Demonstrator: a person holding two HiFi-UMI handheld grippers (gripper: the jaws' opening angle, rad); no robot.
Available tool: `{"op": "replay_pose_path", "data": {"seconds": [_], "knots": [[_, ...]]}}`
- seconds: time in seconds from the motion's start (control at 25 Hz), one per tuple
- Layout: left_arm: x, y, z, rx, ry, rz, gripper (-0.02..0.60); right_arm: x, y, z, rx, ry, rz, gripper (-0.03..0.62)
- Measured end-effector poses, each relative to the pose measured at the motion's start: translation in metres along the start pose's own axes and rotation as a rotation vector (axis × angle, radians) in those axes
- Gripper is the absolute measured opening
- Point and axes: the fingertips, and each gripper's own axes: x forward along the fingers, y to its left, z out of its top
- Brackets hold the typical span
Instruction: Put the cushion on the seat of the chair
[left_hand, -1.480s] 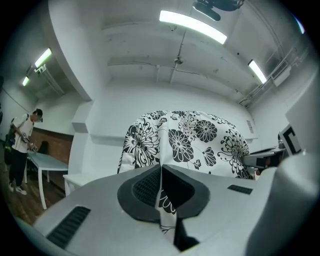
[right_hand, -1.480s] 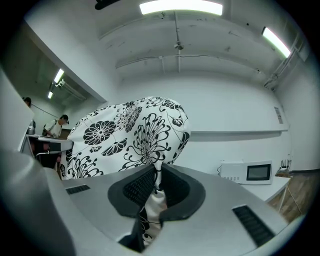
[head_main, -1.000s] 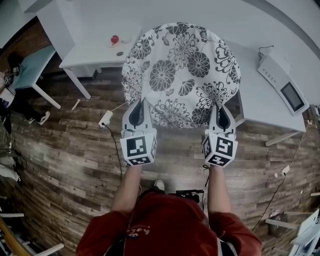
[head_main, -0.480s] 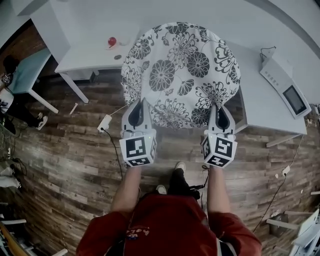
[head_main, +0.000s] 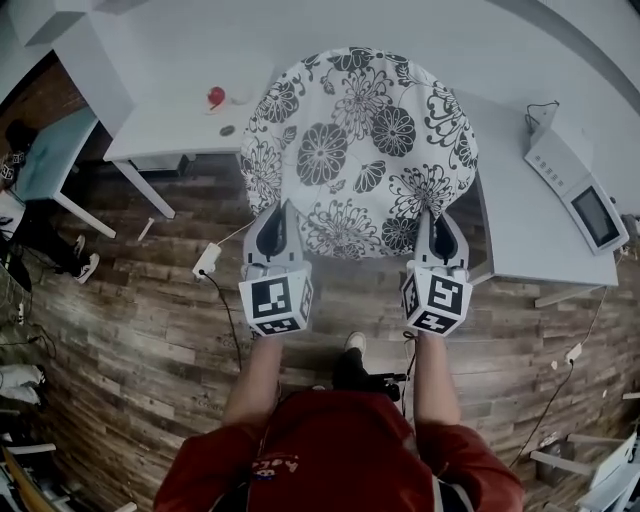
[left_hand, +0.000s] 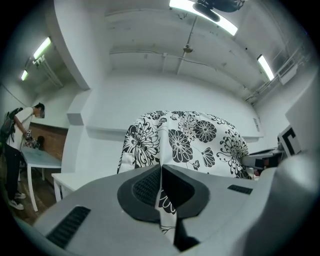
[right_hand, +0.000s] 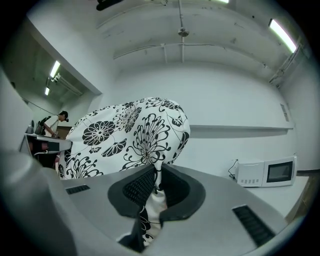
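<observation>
A round white cushion (head_main: 358, 145) with black flower print hangs in the air between both grippers, above the wood floor and the front of the white tables. My left gripper (head_main: 275, 222) is shut on its near left edge, and my right gripper (head_main: 437, 226) is shut on its near right edge. In the left gripper view the cushion (left_hand: 185, 140) rises beyond the closed jaws of the left gripper (left_hand: 161, 172). In the right gripper view the cushion (right_hand: 130, 135) stands to the left above the right gripper (right_hand: 156, 180). No chair shows in any view.
White tables (head_main: 175, 115) run along the far wall, with a red object (head_main: 216, 96) on the left one and a microwave (head_main: 587, 200) on the right one (head_main: 540, 235). A power strip (head_main: 207, 260) and cable lie on the wood floor. A person (left_hand: 15, 150) stands far left.
The cushion and both grippers keep their hold. The view has drifted slightly as the person steps; the tables and floor shift a little under the cushion.
</observation>
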Motion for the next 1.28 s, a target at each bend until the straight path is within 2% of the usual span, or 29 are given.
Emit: {"op": "replay_pose_path", "data": {"seconds": [0.6,0.88,1.08,1.28], "knots": [[-0.001,-0.005,-0.004,0.006,-0.004,0.041,0.028,0.007,-0.003,-0.002,0.017,-0.022,0.044,0.055],[0.001,-0.005,-0.003,0.045,-0.039,0.060,0.028,0.013,-0.002,-0.010,0.041,-0.065,0.063,0.055],[-0.006,-0.004,0.001,-0.007,0.006,0.033,0.028,-0.001,-0.001,0.000,0.005,0.005,0.038,0.055],[0.000,0.000,0.001,-0.019,0.013,0.011,0.028,0.001,-0.001,0.002,-0.003,0.014,0.017,0.055]]}}
